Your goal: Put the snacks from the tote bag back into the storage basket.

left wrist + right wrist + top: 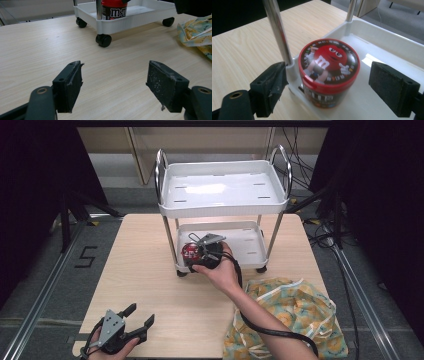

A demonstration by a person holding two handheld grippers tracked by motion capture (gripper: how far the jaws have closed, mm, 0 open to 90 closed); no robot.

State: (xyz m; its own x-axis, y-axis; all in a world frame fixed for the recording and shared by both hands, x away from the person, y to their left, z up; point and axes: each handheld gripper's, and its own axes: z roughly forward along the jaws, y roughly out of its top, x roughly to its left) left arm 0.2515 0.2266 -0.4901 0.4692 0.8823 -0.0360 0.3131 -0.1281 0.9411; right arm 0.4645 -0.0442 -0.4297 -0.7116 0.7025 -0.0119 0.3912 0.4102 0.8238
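Right gripper view: right gripper point(327, 87) is hanging open, jaws flanking the upright candy tub point(328, 72) in the cart's point(387, 37) lower tray, beside its post; left gripper point(122, 87) is idling open, well off.

The high view is looking forward and down on the wooden table point(150, 270) from the person's side. The left gripper view is sitting low near the tabletop, facing far-right toward the white cart point(140, 18). The right gripper view is looking steeply down, close over the cart's lower tray point(387, 40). All three are sharing the M&M's tub point(329, 72).
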